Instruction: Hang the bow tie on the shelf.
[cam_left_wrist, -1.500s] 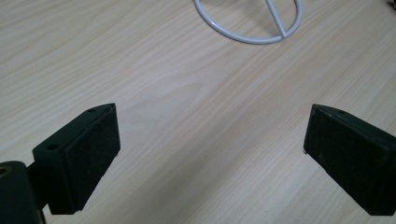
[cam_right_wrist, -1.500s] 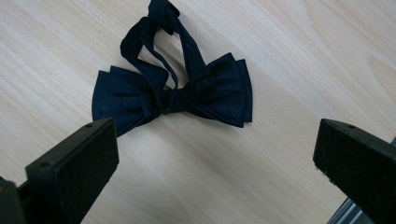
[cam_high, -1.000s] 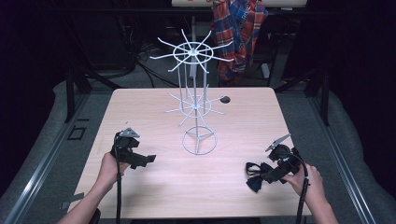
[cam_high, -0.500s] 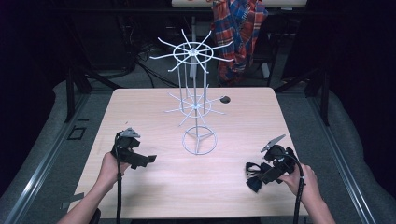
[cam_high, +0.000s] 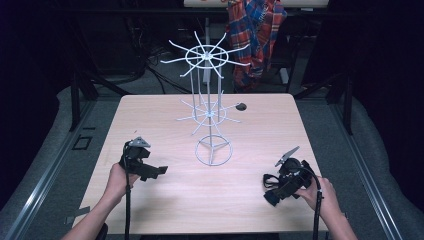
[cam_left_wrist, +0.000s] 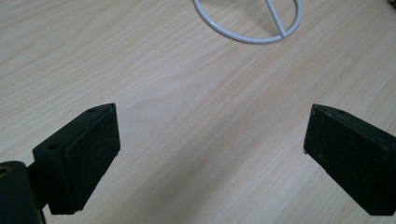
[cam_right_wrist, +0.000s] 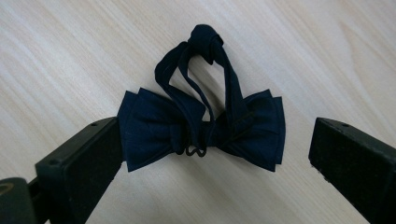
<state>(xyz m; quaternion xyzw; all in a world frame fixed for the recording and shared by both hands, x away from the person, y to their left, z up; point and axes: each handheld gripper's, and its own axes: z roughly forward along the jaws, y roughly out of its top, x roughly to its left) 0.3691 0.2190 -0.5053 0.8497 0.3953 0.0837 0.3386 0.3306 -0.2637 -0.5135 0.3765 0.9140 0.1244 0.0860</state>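
The right hand-held gripper hangs low over the table with its jaws spread wide; between them, nearer the left jaw, lies a dark navy bow tie, flat on the wood, one wing touching or just under that jaw's pad, the other wing apart from the right jaw; its strap loops away from the gripper and ends in a small knot-like fold; a little metal hook shows at the tie's middle. In the high view this hand-held gripper sits at the near right part of the table, held by the person's right hand, the bow tie just ahead of its jaws.

The left hand-held gripper also has its jaws wide apart, with bare wood between them; beyond it lies the white ring base of a wire stand. From above, this hand-held gripper is held by the left hand at the near left; the wire stand rises between the two grippers and farther off, with spoked tiers; a small dark object lies beyond it; a plaid cloth hangs behind the table.
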